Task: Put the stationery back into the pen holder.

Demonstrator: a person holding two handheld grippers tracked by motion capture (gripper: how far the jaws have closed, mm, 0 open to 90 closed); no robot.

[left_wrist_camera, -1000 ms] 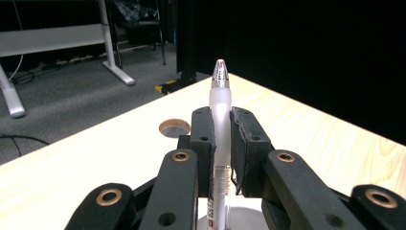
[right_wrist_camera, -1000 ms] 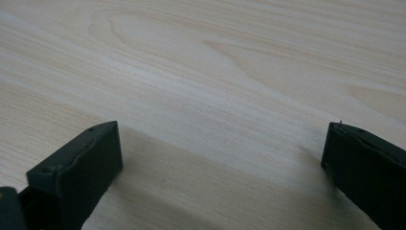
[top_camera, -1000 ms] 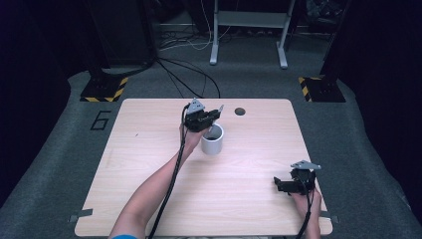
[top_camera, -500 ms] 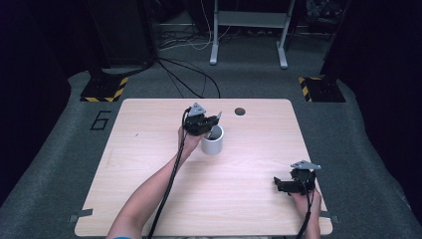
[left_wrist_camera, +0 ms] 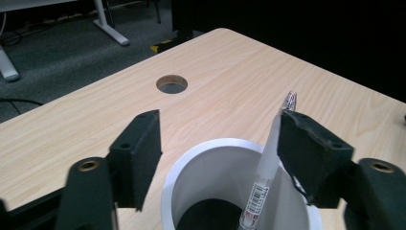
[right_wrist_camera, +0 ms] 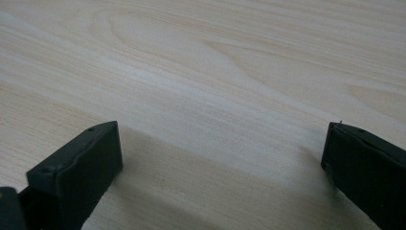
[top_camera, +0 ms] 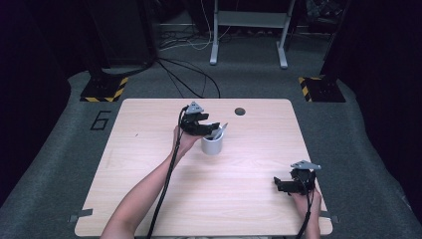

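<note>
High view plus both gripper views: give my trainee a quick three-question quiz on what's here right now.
1. True or false: the pen stands inside the white cup.
2. The left gripper has its jaws: A) clamped on the pen, B) open above the cup, C) flat on the table.
3. Fill in: the right gripper holds ____ over the table.

Key: 1 true; 2 B; 3 nothing, with its jaws open.

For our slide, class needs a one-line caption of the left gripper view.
Open jaws straddle a white cup with a pen leaning inside.
</note>
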